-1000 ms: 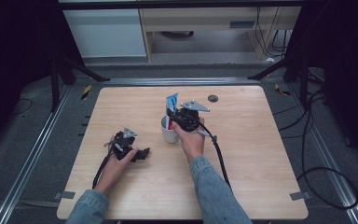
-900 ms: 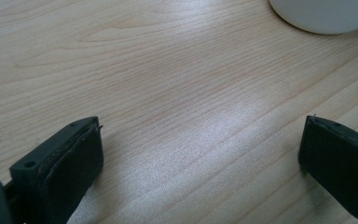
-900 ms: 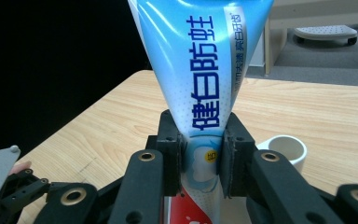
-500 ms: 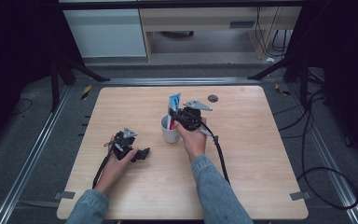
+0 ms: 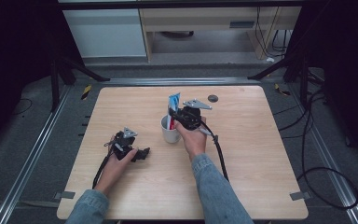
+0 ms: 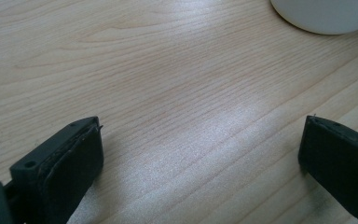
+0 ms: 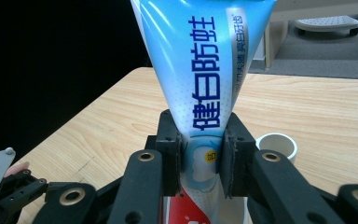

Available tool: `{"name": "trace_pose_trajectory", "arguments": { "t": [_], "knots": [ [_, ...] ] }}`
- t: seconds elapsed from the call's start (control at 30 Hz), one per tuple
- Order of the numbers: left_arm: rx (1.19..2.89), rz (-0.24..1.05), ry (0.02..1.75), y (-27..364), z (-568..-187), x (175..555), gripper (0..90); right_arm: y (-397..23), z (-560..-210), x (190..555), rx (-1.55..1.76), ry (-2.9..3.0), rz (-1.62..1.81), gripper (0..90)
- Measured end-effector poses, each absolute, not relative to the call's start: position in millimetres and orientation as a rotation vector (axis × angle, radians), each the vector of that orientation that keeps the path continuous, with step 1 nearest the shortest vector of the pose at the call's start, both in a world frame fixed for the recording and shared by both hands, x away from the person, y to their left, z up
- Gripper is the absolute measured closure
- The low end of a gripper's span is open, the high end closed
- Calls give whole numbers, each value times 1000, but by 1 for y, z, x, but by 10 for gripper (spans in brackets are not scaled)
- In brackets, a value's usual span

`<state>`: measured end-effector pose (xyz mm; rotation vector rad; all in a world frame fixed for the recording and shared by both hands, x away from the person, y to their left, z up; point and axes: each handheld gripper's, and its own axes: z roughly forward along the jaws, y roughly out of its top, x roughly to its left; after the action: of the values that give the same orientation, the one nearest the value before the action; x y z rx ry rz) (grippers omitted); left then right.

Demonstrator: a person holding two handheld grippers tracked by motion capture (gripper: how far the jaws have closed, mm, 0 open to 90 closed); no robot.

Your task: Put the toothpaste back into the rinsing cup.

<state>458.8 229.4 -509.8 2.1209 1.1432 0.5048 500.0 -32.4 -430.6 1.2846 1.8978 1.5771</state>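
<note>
One broad wooden surface (image 5: 261, 158) carries everything. On it stands a white cup (image 5: 169, 133), and a toothpaste tube (image 7: 200, 70) stands upright in it, pinched low on its body by the right tongs (image 7: 200, 158). The tube looks light, soft and slick, so a hold near the firmer lower end seems safest. The left tongs (image 6: 200, 154) rest spread and empty on the surface, near the cup.

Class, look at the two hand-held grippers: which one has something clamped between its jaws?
The right hand-held gripper, clamping the blue toothpaste tube; the left hand-held gripper stands open over bare table.
</note>
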Motion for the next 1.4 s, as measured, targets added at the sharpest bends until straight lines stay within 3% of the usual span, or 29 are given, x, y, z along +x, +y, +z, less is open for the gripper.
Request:
{"name": "trace_pose_trajectory", "arguments": {
  "t": [1.4],
  "knots": [
    [2121, 505, 1143, 229, -510, 459, 0, -47, -433, 500, 1305, 1903, 1603, 711]
  ]
}}
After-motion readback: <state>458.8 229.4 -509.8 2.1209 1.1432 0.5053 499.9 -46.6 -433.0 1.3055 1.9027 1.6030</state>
